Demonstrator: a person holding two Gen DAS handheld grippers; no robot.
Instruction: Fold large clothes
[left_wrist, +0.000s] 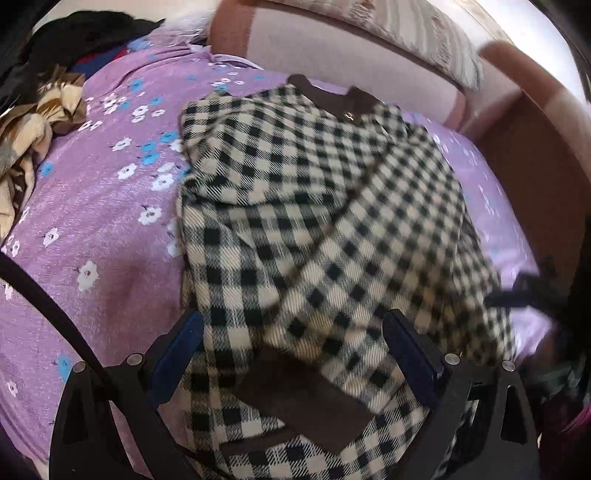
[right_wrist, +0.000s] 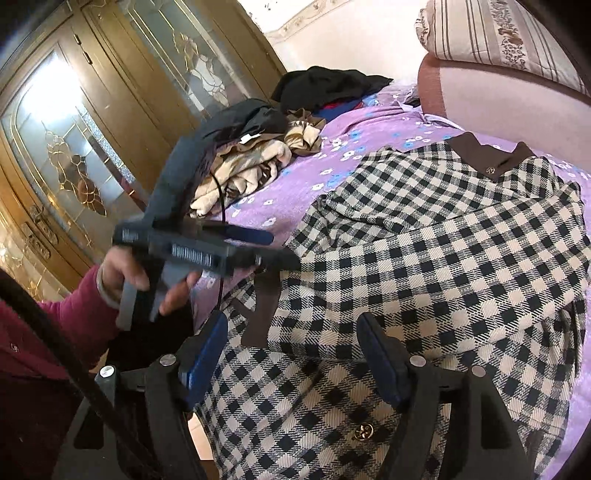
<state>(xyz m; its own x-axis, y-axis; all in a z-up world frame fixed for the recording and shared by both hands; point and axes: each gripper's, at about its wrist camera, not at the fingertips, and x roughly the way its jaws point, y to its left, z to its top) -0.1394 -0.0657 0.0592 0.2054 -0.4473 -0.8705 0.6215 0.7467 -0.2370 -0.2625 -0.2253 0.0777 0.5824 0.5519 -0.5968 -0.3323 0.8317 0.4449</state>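
Note:
A black-and-cream checked coat (left_wrist: 317, 221) with a brown collar (left_wrist: 334, 99) lies on the purple flowered bedsheet (left_wrist: 103, 206), its sleeves folded across the body. My left gripper (left_wrist: 291, 354) is open above the coat's lower part, near a brown pocket flap (left_wrist: 295, 402). In the right wrist view the coat (right_wrist: 424, 258) fills the middle, and my right gripper (right_wrist: 291, 358) is open over its hem. The left gripper (right_wrist: 273, 247) shows there too, held in a hand at the coat's left edge, its jaws near the fabric.
A heap of beige, black and dark clothes (right_wrist: 258, 155) lies on the bed's far left side. A pink padded headboard (left_wrist: 332, 48) and a striped pillow (right_wrist: 498, 33) stand behind the coat. A wooden glazed wardrobe (right_wrist: 74, 129) stands to the left of the bed.

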